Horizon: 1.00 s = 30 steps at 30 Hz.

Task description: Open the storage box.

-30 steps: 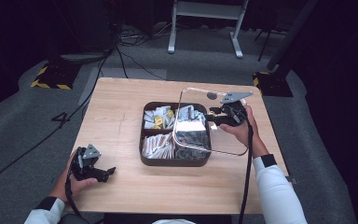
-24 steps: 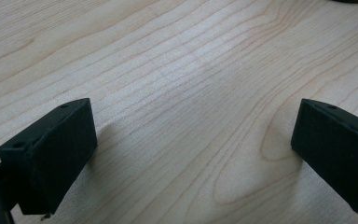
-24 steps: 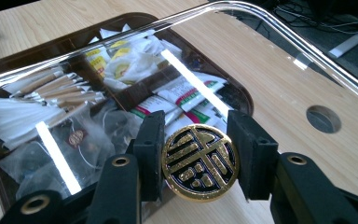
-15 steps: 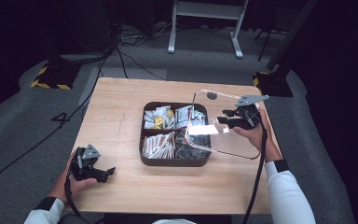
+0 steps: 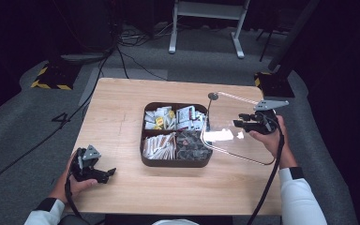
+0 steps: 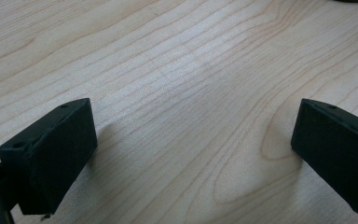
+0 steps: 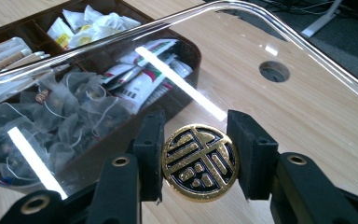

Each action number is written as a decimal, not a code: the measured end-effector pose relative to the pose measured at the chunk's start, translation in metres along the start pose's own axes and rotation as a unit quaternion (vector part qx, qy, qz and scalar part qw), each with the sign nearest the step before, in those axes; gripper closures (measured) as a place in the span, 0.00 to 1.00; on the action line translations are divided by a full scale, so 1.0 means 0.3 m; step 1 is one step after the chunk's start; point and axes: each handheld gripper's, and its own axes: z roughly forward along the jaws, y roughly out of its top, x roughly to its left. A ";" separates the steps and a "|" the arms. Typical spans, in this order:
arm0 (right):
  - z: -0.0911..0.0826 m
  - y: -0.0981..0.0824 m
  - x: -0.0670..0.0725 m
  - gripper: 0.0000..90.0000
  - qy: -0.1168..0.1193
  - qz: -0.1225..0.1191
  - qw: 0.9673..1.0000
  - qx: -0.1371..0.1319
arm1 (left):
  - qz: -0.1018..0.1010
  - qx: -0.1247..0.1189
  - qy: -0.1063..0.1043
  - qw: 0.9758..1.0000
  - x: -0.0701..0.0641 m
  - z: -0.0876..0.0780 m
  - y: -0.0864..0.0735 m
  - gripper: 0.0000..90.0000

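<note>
Resting across the middle of the scene: a light wooden table (image 5: 122, 108), sitting on grey carpet among dark stands and cables. Sitting at the table's centre: a dark brown divided box (image 5: 176, 161), lying open, holding white sachets in the far compartments, paper sticks at near left and mesh tea bags at near right. Hanging tilted beside the box's right edge, partly overlapping that edge and reaching out over bare wood: a clear lid (image 5: 234, 136), catching bright strips of light. Gripping the lid by its round gold-and-black knob (image 7: 200, 162): the right gripper (image 7: 195, 161), both pads pressing the knob's sides, raised clear of the tabletop. Lying on the table at the near left corner, well apart from the box: the left gripper (image 5: 110, 172), jaws standing wide over bare wood, holding nothing, cradled in the person's hand.
</note>
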 end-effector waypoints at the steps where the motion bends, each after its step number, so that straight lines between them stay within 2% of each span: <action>1: -0.006 -0.005 -0.005 0.65 -0.002 0.001 1.000 0.002 | 0.000 0.000 0.000 1.000 0.000 0.000 0.000 0.00; 4: -0.022 -0.029 -0.022 0.65 -0.013 0.003 1.000 0.008 | 0.000 0.000 0.000 1.000 0.000 0.000 0.000 0.00; 18: -0.039 -0.118 -0.077 0.65 -0.029 0.031 0.999 0.015 | 0.000 0.000 0.000 1.000 0.000 0.000 0.000 0.00; 30: -0.003 -0.163 -0.099 0.65 -0.035 0.042 0.998 0.031 | 0.001 0.000 -0.001 1.000 0.001 0.000 0.000 0.00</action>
